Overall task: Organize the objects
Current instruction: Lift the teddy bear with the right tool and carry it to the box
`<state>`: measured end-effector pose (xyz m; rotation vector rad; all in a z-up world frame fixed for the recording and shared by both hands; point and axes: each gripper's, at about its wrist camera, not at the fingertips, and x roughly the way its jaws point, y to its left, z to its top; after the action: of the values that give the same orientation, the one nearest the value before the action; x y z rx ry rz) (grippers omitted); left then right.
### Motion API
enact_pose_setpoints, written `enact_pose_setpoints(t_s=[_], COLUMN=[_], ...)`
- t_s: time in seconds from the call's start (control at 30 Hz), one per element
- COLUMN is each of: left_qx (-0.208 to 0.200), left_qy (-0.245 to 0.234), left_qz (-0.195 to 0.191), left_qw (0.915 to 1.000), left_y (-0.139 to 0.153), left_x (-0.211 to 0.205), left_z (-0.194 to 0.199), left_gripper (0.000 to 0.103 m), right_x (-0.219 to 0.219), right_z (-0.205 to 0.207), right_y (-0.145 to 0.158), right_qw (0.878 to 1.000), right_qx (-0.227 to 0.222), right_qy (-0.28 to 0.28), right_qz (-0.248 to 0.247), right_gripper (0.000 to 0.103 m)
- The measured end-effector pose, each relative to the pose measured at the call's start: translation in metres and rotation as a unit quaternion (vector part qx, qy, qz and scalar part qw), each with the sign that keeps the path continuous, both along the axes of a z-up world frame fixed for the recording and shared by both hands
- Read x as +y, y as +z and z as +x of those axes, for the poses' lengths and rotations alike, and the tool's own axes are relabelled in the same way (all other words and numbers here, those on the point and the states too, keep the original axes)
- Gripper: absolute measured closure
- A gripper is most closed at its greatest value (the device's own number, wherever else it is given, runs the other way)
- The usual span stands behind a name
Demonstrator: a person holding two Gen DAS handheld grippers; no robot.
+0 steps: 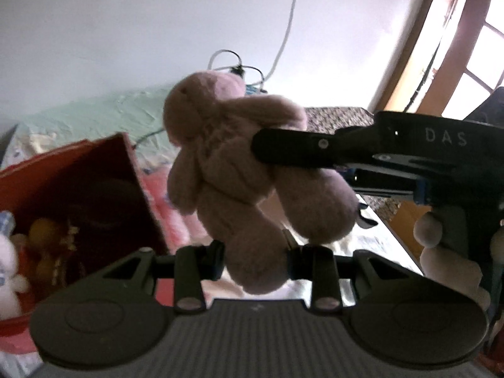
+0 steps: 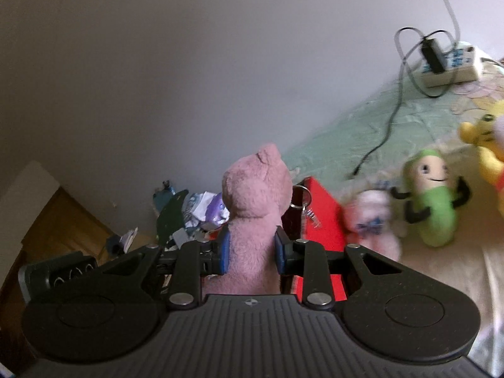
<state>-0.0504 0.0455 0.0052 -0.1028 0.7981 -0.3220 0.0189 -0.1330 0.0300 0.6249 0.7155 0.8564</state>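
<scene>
Between the two fingers of the left gripper, a soft pink plush bunny with long drooping ears is being held by its lower body, the fingers clamping on the fabric from both sides. The toy's head and ears are rising above the fingertips, clear of the bedding. The right gripper is coming in from the right in the left wrist view, and its blue-padded fingers are pinching another part of the same plush, which is standing up between them in the right wrist view. An open red rectangular box is sitting to the lower left of the toy, holding small plush items. A green smiling bean-shaped plush is standing on the pale bedspread, well apart from the fingers.
</scene>
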Motion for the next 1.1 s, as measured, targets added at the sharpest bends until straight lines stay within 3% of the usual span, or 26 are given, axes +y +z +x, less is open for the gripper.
enact_pose_setpoints(t_s=[0.23,0.43,0.7,1.1], left_qx=[-0.011,-0.003,0.026,0.077], left_qy=[0.039,0.075,0.109,0.118], left_qz=[-0.008,-0.014,-0.010,0.001], left_qw=[0.9991,0.9971,0.9936,0.9900], left_y=[0.006,0.000,-0.022,-0.063], left_x=[0.046,0.097,0.145,0.199], left_z=[-0.008,-0.011,-0.003,0.019], left_gripper=[0.070,0.070,0.071,0.071], right_x=[0.055,0.102,0.148,0.196], right_z=[0.007,0.017,0.022,0.039], right_y=[-0.001,-0.020,-0.044,-0.071], right_qw=[0.999,0.998,0.996,0.991], right_qx=[-0.004,0.024,0.060,0.103], right_qy=[0.033,0.050,0.057,0.048], right_qz=[-0.008,-0.010,-0.032,-0.074], right_gripper=[0.073,0.074,0.074,0.074])
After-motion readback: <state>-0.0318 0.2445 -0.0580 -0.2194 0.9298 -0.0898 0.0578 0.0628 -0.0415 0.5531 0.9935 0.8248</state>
